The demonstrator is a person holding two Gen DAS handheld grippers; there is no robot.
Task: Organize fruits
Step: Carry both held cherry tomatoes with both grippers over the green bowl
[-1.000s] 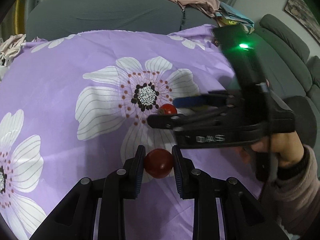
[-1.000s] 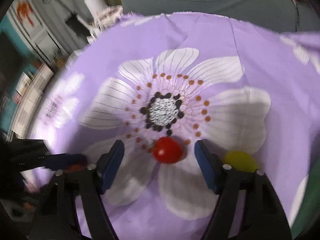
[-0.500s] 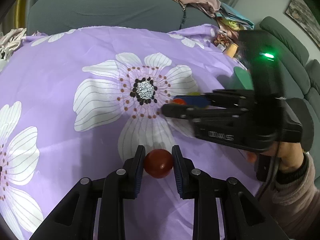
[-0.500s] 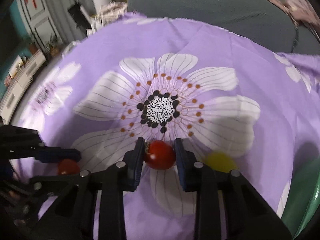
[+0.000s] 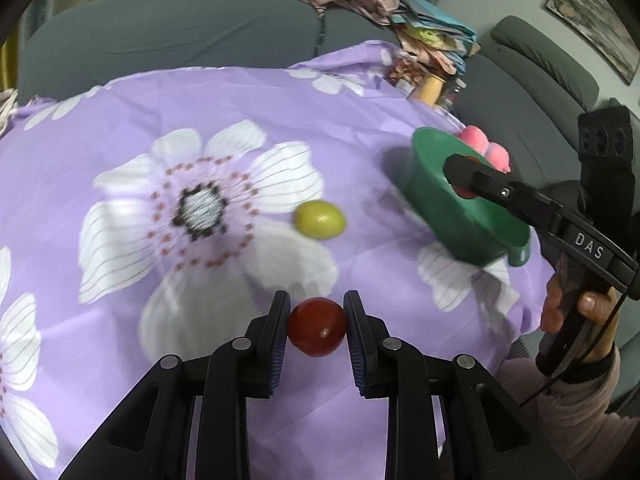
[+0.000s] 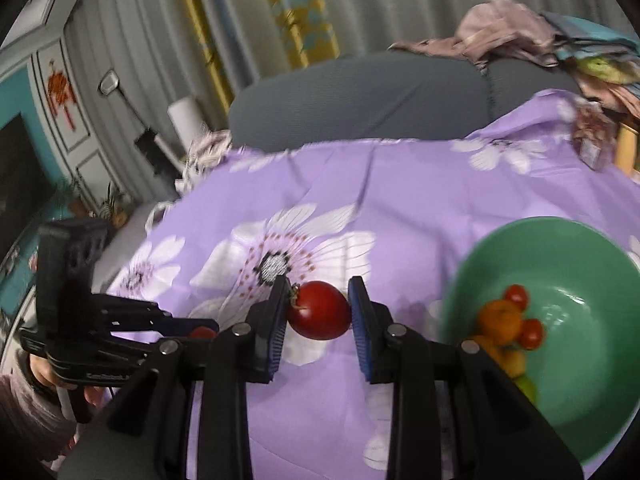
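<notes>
Right wrist: tomato [image 6: 319, 311] newly gripped, lifted.

Two red tomatoes [image 5: 317, 332] [image 6: 319, 310] gripped — green bowl [image 6: 600, 408] near.

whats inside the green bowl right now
In the right wrist view the green bowl holds small red tomatoes, an orange fruit and yellowish pieces below them. The right gripper's finger covers the bowl's near-left part, so more could lie hidden there.

Both wrist cameras look steeply down along their fingers, close over the purple floral cloth [image 5: 240, 100]; each sees the green bowl [image 6: 500, 248] and the other gripper.
</notes>
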